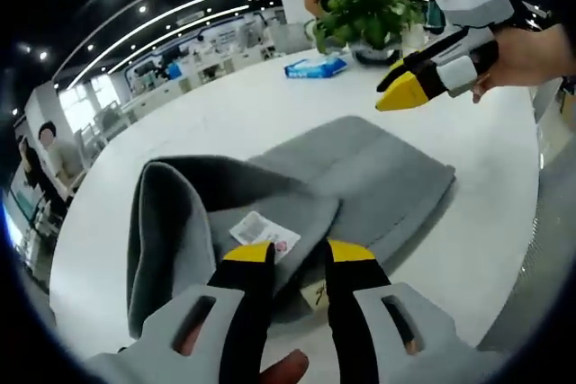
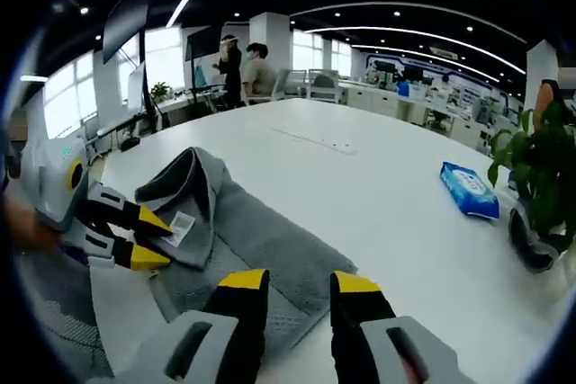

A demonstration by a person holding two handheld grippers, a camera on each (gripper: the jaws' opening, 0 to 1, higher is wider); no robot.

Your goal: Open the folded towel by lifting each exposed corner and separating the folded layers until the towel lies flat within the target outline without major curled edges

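A grey towel [image 1: 360, 177] lies folded on the white table [image 1: 207, 123]. Its upper layer is turned back at the left and stands up in a curl [image 1: 166, 213], showing a white label [image 1: 264, 231]. My left gripper [image 1: 300, 258] is open at the towel's near edge, its yellow tips on either side of the layer by the label. In the right gripper view it [image 2: 150, 238] comes in from the left at the towel [image 2: 270, 249]. My right gripper [image 2: 299, 283] is open and empty above the towel's other end. It also hangs over the table [image 1: 400, 92] beyond the towel.
A blue packet of wipes [image 2: 470, 191] lies on the far side of the table, beside a potted plant [image 2: 540, 168]. The table's rounded edge [image 1: 531, 222] runs close to the towel's right side. People stand by desks in the background [image 2: 243, 65].
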